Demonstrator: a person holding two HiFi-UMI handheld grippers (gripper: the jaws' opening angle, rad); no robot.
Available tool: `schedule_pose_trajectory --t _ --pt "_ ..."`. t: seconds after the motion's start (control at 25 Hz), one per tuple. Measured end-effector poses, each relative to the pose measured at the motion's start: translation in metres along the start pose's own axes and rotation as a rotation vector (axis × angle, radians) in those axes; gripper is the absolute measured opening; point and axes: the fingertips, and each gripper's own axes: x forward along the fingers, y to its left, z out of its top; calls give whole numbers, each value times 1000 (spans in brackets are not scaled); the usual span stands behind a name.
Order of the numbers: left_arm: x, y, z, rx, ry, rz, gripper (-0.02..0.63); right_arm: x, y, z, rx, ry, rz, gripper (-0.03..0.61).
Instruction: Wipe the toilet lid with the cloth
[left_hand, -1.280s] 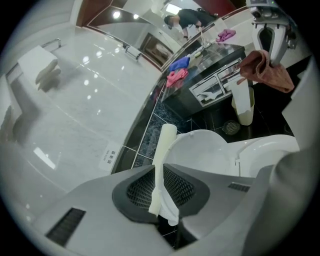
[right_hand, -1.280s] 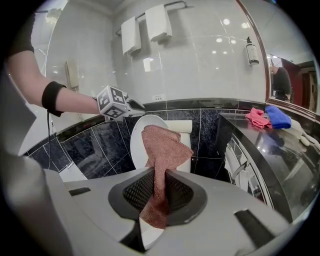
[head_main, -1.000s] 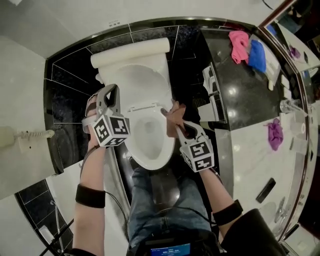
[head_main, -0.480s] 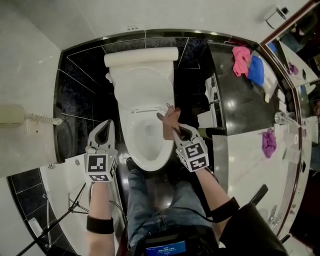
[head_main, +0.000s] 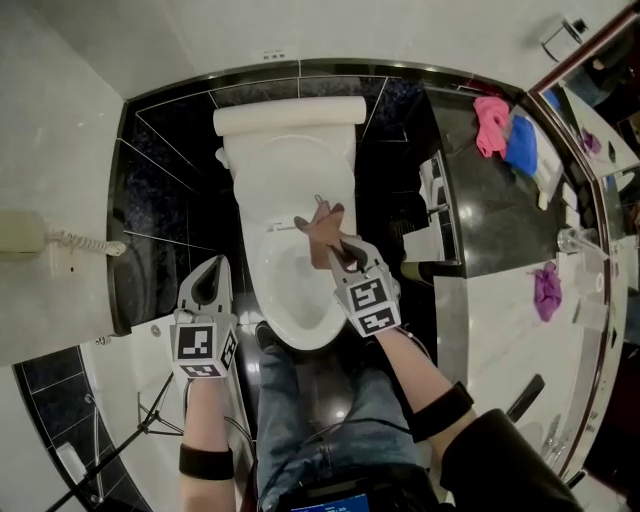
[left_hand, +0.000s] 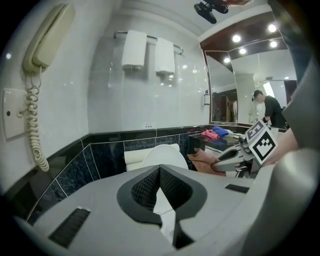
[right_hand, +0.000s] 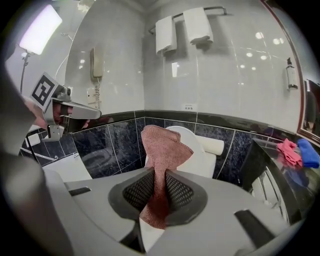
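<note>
Plainly, the right tongs (head_main: 338, 252) are pinching the reddish-brown cloth (head_main: 322, 232) by 1 bunched end, so the free part stands out ahead of the jaws as a wiping pad. They hang over the open bowl, near the foot of the raised toilet lid (head_main: 290, 175), which leans back on the tank. Whether the cloth touches the lid I cannot tell; I judge the wipe is only about to start.

The left tongs (head_main: 207, 275) are pressed together on nothing and held beside the toilet, well apart from the lid, probably to stay clear of the wiping hand.

A pink cloth (head_main: 490, 122) and a blue cloth (head_main: 519, 140) lie spare on the dark counter (head_main: 490, 210).

No brand or wording is legible; only the black-and-white square markers on the 2 cubes show.
</note>
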Motion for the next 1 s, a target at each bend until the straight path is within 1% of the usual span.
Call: schedule_pose_trajectory --t 0.12,0.2,0.28,0.44,0.64,0.8,1.0 --pt "9 7 -5 14 3 -11 0 47 10 27 -83 -37 31 81" --pt "15 12 -10 20 10 -21 0 80 16 45 -151 -58 37 80" --pt "22 19 -17 28 3 -28 0 113 19 58 -195 -70 34 80" --pt "31 34 -25 38 2 -34 0 168 19 70 -234 -57 12 81" --pt "34 55 -28 34 0 -22 0 220 21 76 -319 -9 -15 81" --pt "35 66 -34 34 -1 -10 0 243 1 83 -306 14 -64 80" --pt "39 62 -37 24 28 -13 1 229 -44 89 -199 1 -127 78"
